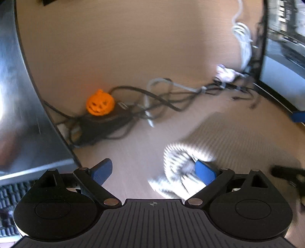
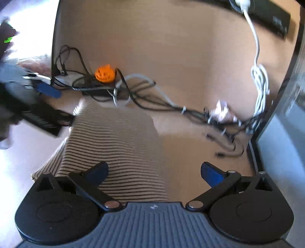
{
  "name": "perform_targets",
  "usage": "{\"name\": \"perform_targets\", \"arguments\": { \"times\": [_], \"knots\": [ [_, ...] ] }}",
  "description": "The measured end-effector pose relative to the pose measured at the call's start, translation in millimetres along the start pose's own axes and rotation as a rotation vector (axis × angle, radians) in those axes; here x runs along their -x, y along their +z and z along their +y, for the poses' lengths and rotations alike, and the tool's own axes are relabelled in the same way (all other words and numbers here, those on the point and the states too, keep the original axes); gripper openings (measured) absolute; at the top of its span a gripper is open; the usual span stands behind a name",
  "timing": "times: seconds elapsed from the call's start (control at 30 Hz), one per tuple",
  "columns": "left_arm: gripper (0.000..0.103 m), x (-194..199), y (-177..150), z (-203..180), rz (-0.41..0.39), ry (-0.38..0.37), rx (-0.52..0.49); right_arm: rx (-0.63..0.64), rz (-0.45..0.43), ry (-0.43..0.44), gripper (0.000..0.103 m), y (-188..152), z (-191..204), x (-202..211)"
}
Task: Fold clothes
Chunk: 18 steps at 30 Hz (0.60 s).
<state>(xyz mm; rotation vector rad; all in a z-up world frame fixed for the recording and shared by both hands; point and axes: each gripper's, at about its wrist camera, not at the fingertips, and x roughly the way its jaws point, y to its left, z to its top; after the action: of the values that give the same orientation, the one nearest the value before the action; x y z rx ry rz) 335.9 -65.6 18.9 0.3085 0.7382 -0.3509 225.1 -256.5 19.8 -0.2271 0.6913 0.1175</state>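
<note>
Both grippers hang with fingers spread wide: the left gripper [image 1: 154,171] beside a bunched edge of the striped garment [image 1: 225,137], the right gripper [image 2: 154,171] directly above that cloth on the table [image 2: 190,152].

No lettering, label or number is legible in either view. The long black device [image 2: 266,13] at the top of the right wrist view carries pale marks, too blurred to read.

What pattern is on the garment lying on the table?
Thin dark stripes on a light cream ground; the striped garment shows best in the right wrist view.
</note>
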Motion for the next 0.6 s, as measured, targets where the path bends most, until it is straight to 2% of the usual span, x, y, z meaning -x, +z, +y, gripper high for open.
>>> {"name": "perform_targets", "arguments": {
  "times": [0.1, 0.23, 0.3, 0.6],
  "knots": [
    [0.097, -1, 4, 1, -0.005, 0.015, -0.003, 0.001, -0.014, 0.005, 0.103, 1, -5, 11],
    [0.098, -7, 3, 3, 0.010, 0.018, 0.003, 0.005, -0.011, 0.113, 0.103, -3, -2, 27],
    [0.098, -9, 2, 4, 0.017, 0.018, 0.013, 0.070, 0.008, 0.135, 0.103, -8, 13, 30],
    [0.098, -7, 0, 8, 0.021, 0.027, 0.029, 0.161, 0.091, 0.078, 0.103, -33, 50, 0]
  ]
}}
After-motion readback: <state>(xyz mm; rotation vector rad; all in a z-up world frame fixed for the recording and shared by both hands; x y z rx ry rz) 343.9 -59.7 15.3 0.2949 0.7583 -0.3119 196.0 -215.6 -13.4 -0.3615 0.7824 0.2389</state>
